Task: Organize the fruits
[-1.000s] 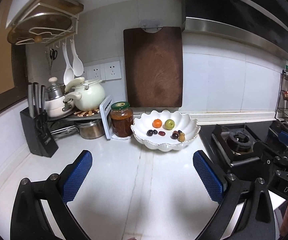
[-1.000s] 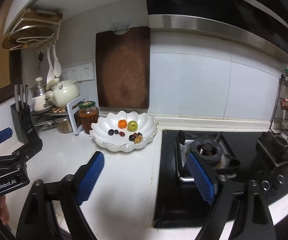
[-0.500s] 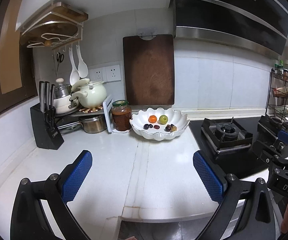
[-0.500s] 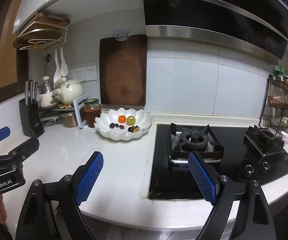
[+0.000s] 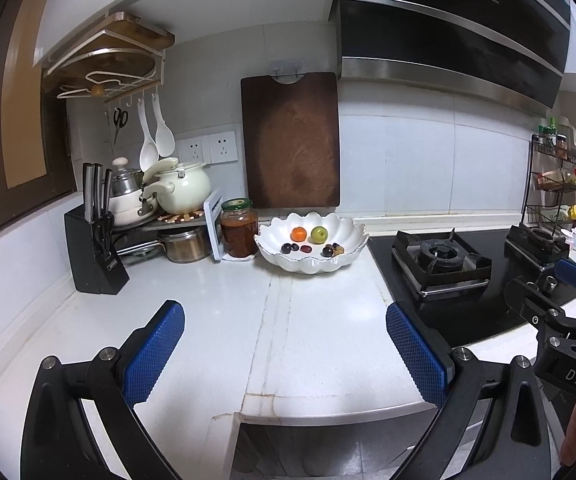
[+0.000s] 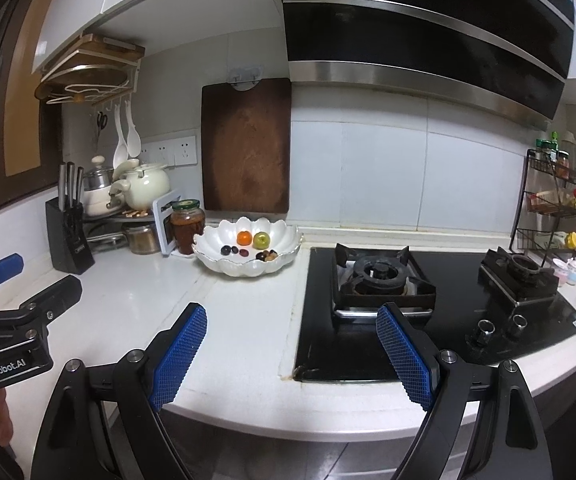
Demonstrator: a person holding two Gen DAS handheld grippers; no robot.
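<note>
- Left wrist view: left gripper (image 5: 286,346) hangs over the white stone countertop (image 5: 224,320) with its blue-padded jaws spread wide and nothing between them. White scalloped ceramic bowl (image 5: 311,262) sits at 12 o'clock — inside it a small orange fruit (image 5: 298,234), a green apple (image 5: 319,234) and some dark fruits. At 10 o'clock of the bowl stands a glass jar of red-brown preserve (image 5: 239,228).
- Right wrist view: right gripper (image 6: 291,354) is likewise wide apart and empty, straddling the counter edge and the black gas hob (image 6: 427,300); the bowl lies at 11 o'clock — well apart from the pads.
</note>
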